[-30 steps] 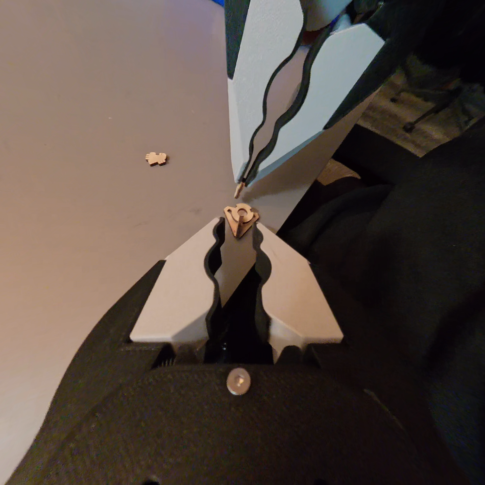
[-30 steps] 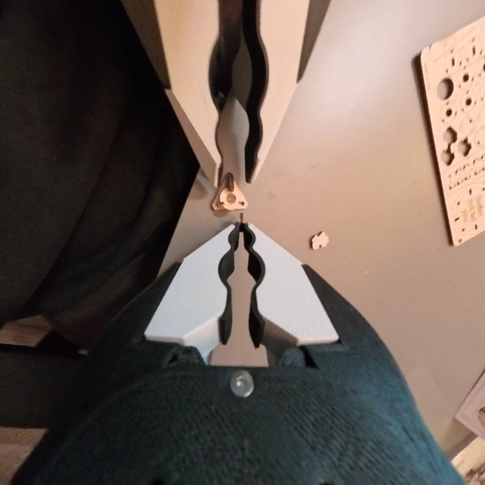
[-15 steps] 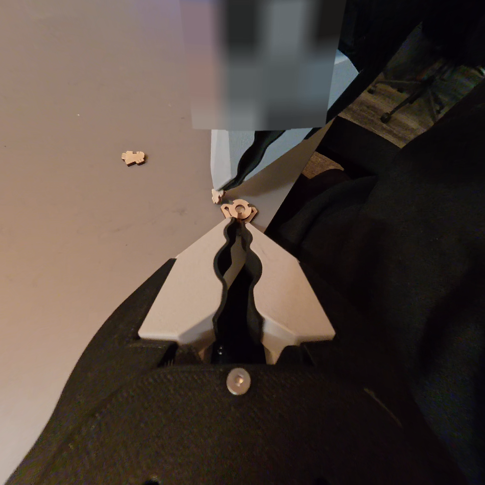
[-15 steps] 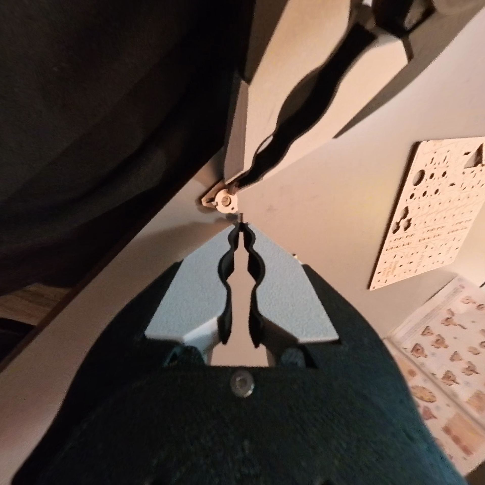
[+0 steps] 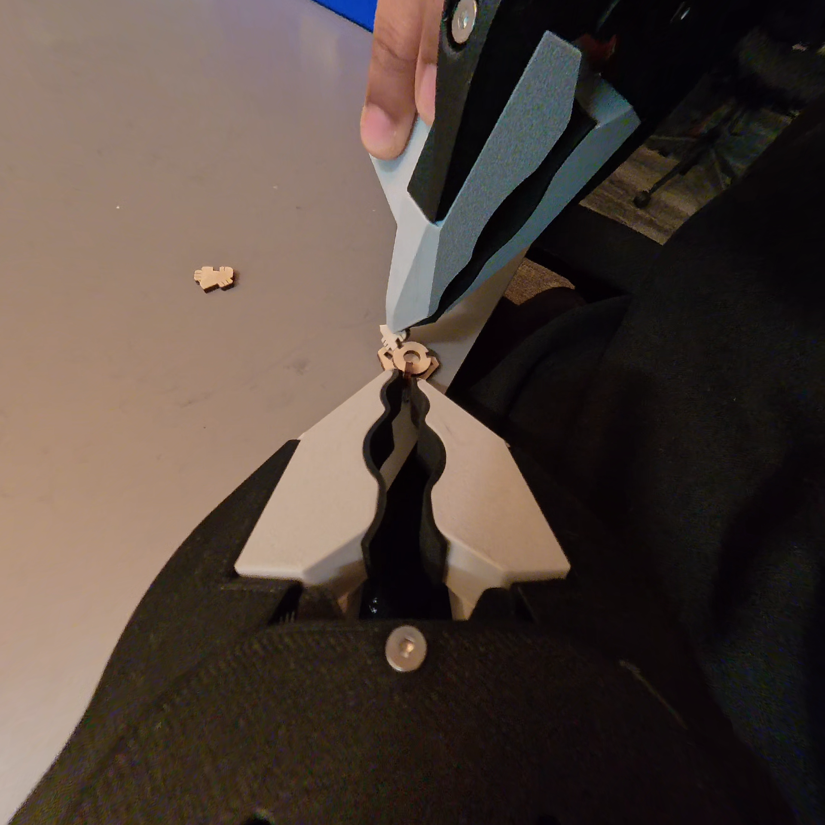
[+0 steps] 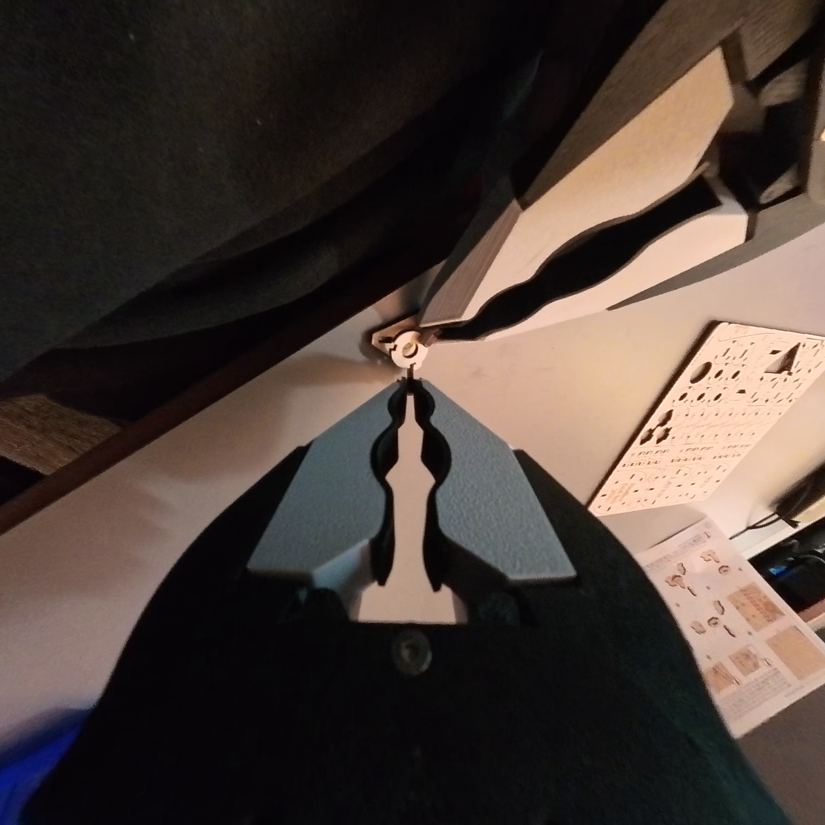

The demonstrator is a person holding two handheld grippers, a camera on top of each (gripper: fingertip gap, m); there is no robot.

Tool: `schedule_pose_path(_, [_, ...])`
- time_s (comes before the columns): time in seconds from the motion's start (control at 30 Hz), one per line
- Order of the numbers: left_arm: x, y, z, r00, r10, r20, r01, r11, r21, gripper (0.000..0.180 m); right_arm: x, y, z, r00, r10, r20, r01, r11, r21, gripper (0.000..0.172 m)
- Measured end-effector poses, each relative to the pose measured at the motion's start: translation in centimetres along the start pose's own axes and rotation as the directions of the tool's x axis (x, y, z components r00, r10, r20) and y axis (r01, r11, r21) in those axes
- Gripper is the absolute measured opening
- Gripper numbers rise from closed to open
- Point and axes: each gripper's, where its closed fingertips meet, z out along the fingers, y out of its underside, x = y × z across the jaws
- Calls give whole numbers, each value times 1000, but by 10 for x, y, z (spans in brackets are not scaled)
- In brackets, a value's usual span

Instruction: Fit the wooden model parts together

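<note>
My left gripper (image 5: 405, 384) is shut on a small wooden triangular plate with a round ring on it (image 5: 408, 359), held by its near edge just above the grey table (image 5: 134, 402). My right gripper (image 5: 402, 330) comes down from above, shut on a tiny toothed wooden piece (image 5: 389, 337) that touches the plate's far left corner. In the right wrist view my right gripper (image 6: 408, 386) pinches that thin piece (image 6: 408, 374) edge-on, right under the ring (image 6: 405, 349). The left gripper (image 6: 431, 332) reaches in from the upper right.
A loose small wooden piece (image 5: 214, 277) lies on the table to the left. A wooden sheet with cut-out holes (image 6: 714, 419) and a printed paper sheet (image 6: 736, 625) lie at the right. A finger (image 5: 393, 89) rests on the right gripper. Dark clothing lies past the table edge. Both grippers' tips are close together, under 4 cm apart.
My left jaws closed on the triangular plate, which stood between open fingers a second ago. My right gripper tilted and brought its tiny piece against the plate.
</note>
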Motion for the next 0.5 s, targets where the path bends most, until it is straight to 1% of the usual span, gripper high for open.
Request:
schedule_pose_path(0.13, [1,0,0,1000,19,-1,-19,1000,2,2,1,-5,-3,1000,-8,11,8,999,35,0])
schedule_pose_path(0.27, [2,0,1,999,32,-7,-32,999,0,2,0,-5,-2,1000,-25,18,25,999,36,0])
schedule_pose_path(0.5, [5,1,1,999,19,-35,-19,1000,8,2,1,-7,-5,999,33,26,-35,996,87,0])
